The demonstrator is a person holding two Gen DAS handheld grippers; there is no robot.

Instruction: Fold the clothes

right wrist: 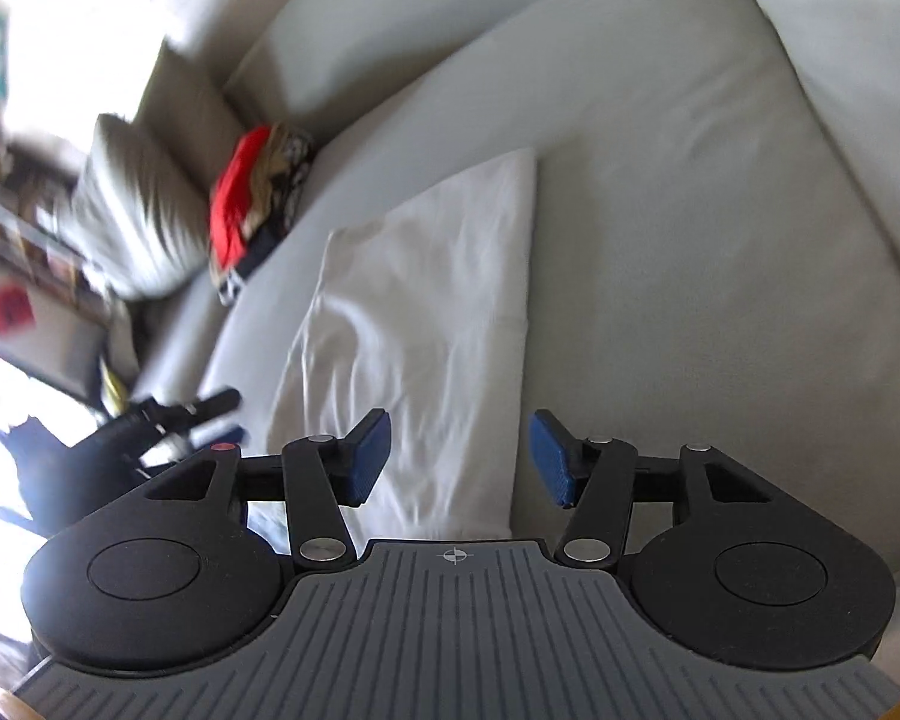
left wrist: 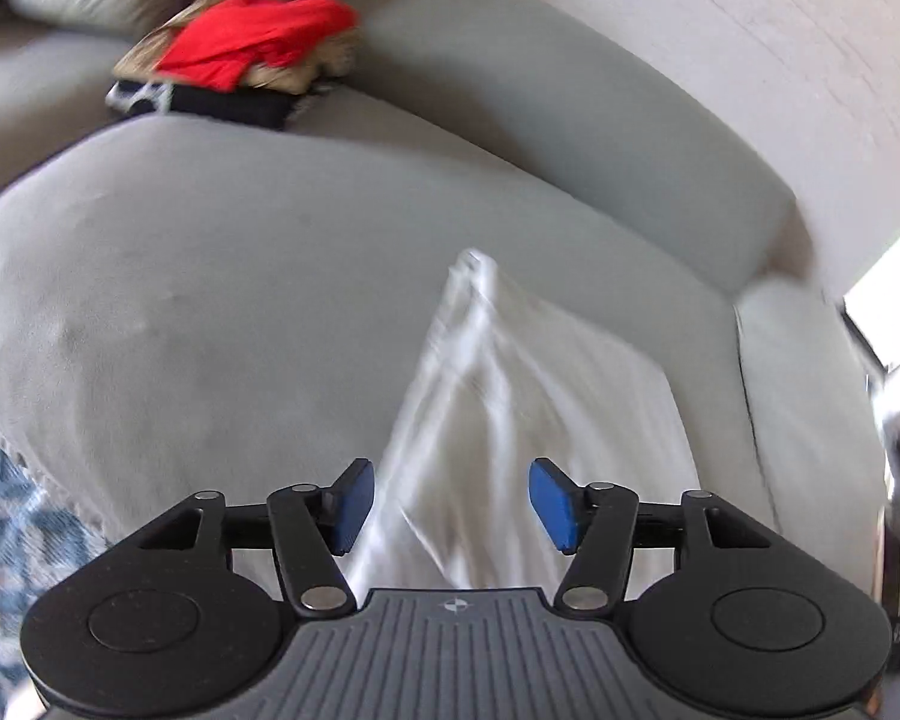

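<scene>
A white garment (left wrist: 510, 420) lies folded on the grey sofa seat (left wrist: 210, 276); in the right wrist view it (right wrist: 426, 324) is a long, flat folded strip. My left gripper (left wrist: 450, 504) is open just above its near end, blue pads on either side, holding nothing. My right gripper (right wrist: 456, 459) is open over the garment's near end, empty. The left gripper also shows in the right wrist view (right wrist: 174, 420), at the left beside the garment.
A pile of clothes, red (left wrist: 252, 39) on tan and black, sits at the sofa's far end, also in the right wrist view (right wrist: 240, 198). A beige cushion (right wrist: 132, 210) stands behind it. A backrest (left wrist: 570, 120) bounds the seat. A blue patterned rug (left wrist: 6, 540) lies below.
</scene>
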